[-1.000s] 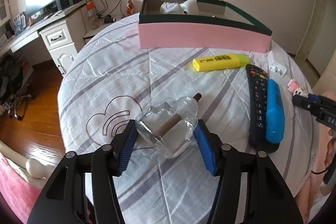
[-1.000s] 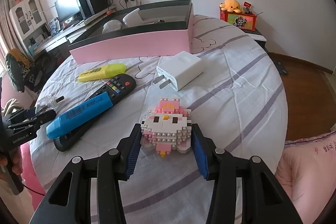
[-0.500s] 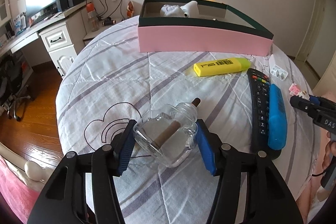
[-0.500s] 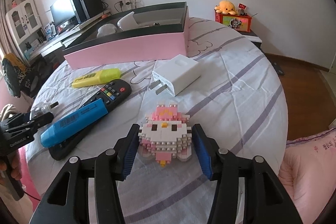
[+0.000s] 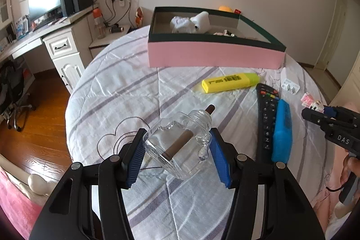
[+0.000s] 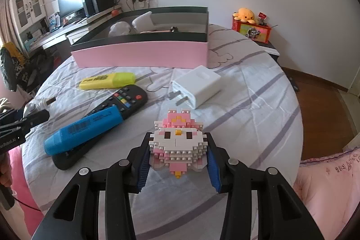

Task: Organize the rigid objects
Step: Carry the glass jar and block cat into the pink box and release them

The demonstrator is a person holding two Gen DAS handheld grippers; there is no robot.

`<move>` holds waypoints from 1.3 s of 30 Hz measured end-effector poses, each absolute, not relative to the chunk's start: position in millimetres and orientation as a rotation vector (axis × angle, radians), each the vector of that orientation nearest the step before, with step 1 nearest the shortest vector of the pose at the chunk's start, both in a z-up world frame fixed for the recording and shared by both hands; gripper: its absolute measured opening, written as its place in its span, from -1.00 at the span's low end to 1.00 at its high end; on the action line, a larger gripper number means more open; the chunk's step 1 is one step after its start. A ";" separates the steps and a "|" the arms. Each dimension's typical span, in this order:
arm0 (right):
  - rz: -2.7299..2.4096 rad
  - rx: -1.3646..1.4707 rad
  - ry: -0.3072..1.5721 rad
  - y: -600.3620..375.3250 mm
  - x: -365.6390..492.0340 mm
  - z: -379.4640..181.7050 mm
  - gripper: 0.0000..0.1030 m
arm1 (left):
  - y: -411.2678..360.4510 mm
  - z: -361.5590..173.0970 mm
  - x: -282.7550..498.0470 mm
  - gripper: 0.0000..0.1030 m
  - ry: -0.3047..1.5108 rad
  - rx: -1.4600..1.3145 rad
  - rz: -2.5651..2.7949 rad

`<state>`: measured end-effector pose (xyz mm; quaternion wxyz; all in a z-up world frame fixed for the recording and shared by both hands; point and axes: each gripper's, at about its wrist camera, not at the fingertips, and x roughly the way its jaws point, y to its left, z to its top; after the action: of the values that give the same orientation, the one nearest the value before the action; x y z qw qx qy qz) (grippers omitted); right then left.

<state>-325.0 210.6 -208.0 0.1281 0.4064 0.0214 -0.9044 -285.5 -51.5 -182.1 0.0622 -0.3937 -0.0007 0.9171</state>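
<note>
- Between the blue pads of the left gripper (image 5: 177, 155) sat a clear glass bottle (image 5: 180, 145) with a brown wick rod through its neck; both pads pressed its sides, jaws clamped on it, and it appeared lifted off the striped bedspread (image 5: 117, 91).
- Left to right in the left wrist view beyond the bottle: yellow highlighter (image 5: 229, 82) lying flat, black remote control (image 5: 265, 118) with a blue highlighter (image 5: 282, 131) resting along its right edge, white charger plug (image 5: 289, 84) near the far right.
- Pink box (image 5: 213, 55) with a dark green rim stood behind the highlighter, open at the top. Inside: a white crumpled item and a white rounded object at the back left, small dark bits near the middle; these could not be identified.
- Right gripper (image 6: 177, 161) held a pink-and-white brick-built figure (image 6: 177, 143); both blue pads met its flanks, jaws closed on it, about as wide apart as the figure's body. It looked raised above the bedspread.
- Right wrist view, left to right: blue highlighter on the remote, yellow highlighter behind them, white charger plug just beyond the figure, prongs pointing left.
- Same pink box across the back; white objects in its left part.
</note>
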 end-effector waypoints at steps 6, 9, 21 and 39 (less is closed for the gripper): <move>-2.602 1.142 0.031 208.2 -321.5 -194.6 -0.14 | -50.4 -169.2 -281.3 0.09 0.003 -1.158 2.793; -2.591 1.106 0.039 202.7 -319.1 -185.1 -0.14 | -47.5 -160.0 -280.6 0.09 0.005 -1.133 2.801; -2.582 0.915 0.054 187.9 -315.4 -132.4 -0.14 | -20.6 -96.4 -273.6 0.09 0.082 -0.906 2.843; -2.639 0.657 0.094 178.4 -332.5 -67.5 -0.14 | -13.2 -26.9 -285.2 0.07 0.134 -0.599 3.008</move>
<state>-332.5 178.4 -67.5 0.2086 0.2360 0.0339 -0.9485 -285.2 -13.2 -26.9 0.0360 -0.1951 0.0438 0.9792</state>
